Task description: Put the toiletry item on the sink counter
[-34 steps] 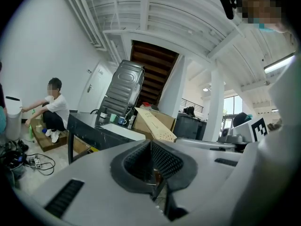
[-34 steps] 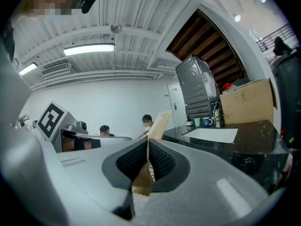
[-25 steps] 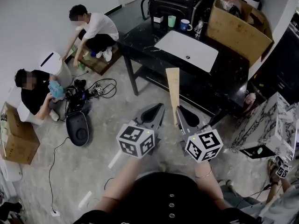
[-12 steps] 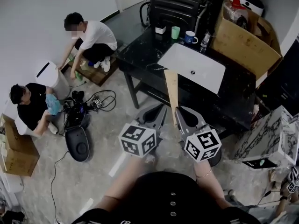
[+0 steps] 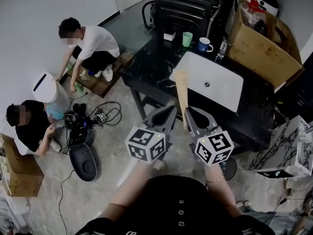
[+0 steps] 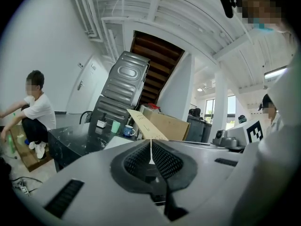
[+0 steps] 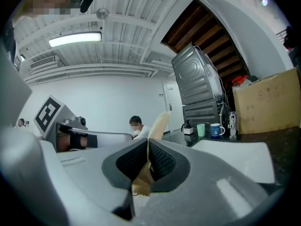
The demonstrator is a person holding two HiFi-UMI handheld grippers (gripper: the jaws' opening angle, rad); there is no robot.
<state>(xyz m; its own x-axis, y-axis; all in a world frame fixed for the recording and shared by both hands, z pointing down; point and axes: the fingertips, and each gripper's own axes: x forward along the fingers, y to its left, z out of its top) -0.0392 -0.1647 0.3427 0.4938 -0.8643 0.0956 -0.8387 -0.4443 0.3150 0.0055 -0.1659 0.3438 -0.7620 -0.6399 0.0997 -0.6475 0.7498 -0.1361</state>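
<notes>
A long flat tan paper packet point(image 5: 182, 94) sticks up and forward from my right gripper point(image 5: 188, 112), whose pads are shut on its lower end. In the right gripper view the packet point(image 7: 157, 125) rises between the closed jaws of the right gripper point(image 7: 148, 154). The packet's far tip reaches the front left edge of the white sink basin point(image 5: 210, 84), which is set in the black marble counter point(image 5: 151, 70). My left gripper point(image 5: 168, 110) hangs just left of the right one, shut with nothing in it. From the left gripper point(image 6: 150, 160) the packet point(image 6: 143, 125) shows beyond the jaws.
A small white box point(image 5: 169, 35), a green cup point(image 5: 187, 38) and a blue mug point(image 5: 204, 45) stand at the counter's back. A big cardboard box point(image 5: 261, 48) sits at its right. Two people crouch on the floor at left, near a white bin point(image 5: 46, 89) and cables.
Both grippers and the packet have come closer to the counter. The packet's tip now reaches the sink's front edge. The grip has not changed.
</notes>
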